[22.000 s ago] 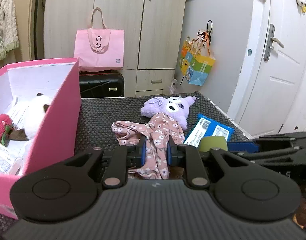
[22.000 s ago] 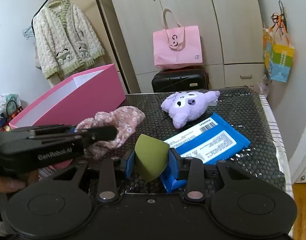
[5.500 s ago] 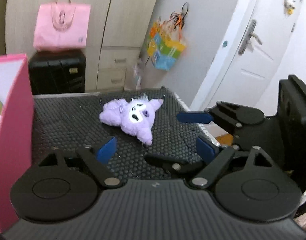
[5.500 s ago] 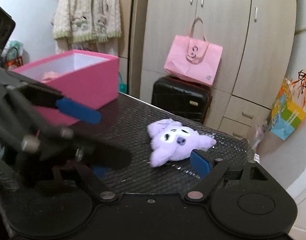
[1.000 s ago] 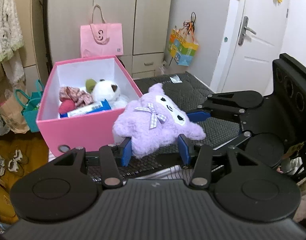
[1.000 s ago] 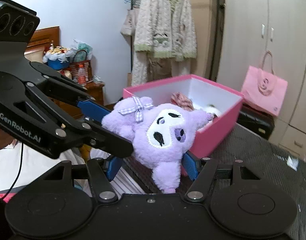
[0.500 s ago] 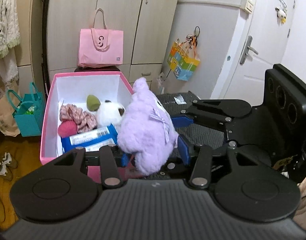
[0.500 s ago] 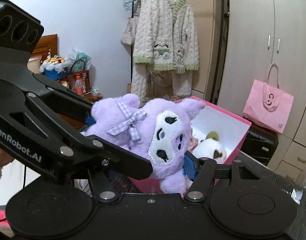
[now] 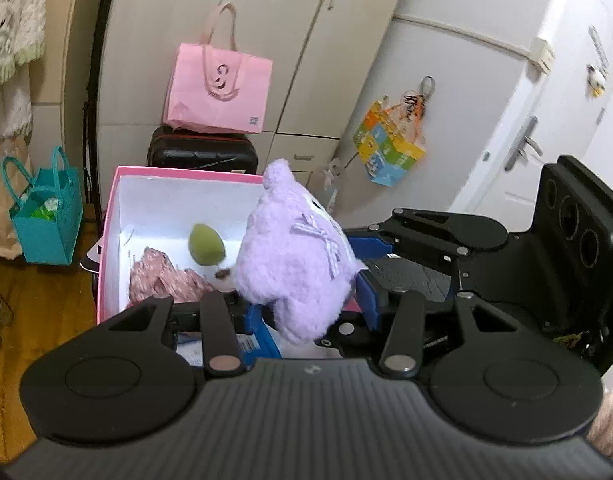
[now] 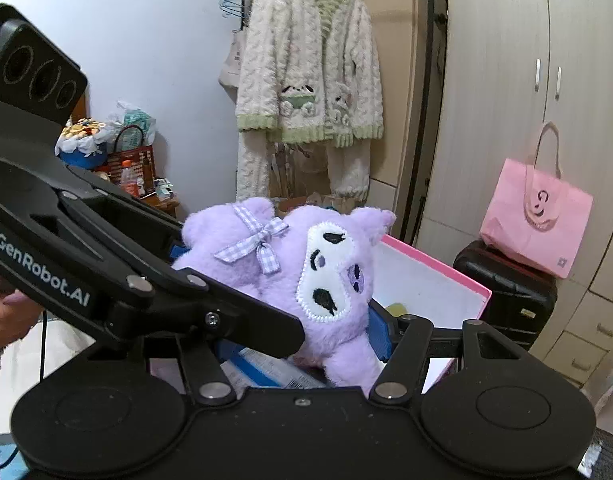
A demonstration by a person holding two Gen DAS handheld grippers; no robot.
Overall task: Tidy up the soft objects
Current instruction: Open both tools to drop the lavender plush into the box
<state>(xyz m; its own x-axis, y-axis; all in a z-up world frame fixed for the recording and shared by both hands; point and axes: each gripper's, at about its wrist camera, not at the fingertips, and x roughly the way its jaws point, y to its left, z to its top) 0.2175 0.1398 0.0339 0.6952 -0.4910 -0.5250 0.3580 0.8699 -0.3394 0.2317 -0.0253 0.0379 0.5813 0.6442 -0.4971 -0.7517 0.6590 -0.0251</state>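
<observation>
Both the left hand-held gripper and right hand-held gripper clamp the purple plush, now carried from beside the pink box to over it, probably ready to drop at its 5 o'clock corner

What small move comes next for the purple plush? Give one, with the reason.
Probably lower it into the pink box: both tongs, left and right, grip the purple plush above the open box, beside the green sponge and floral cloth.

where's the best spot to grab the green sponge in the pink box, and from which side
Grip the green sponge across its wide rounded belly, coming down from above through the open top of the pink box. It lies against the white wall beside the floral cloth, so sideways approaches look blocked. The narrow tip would likely slip.
</observation>
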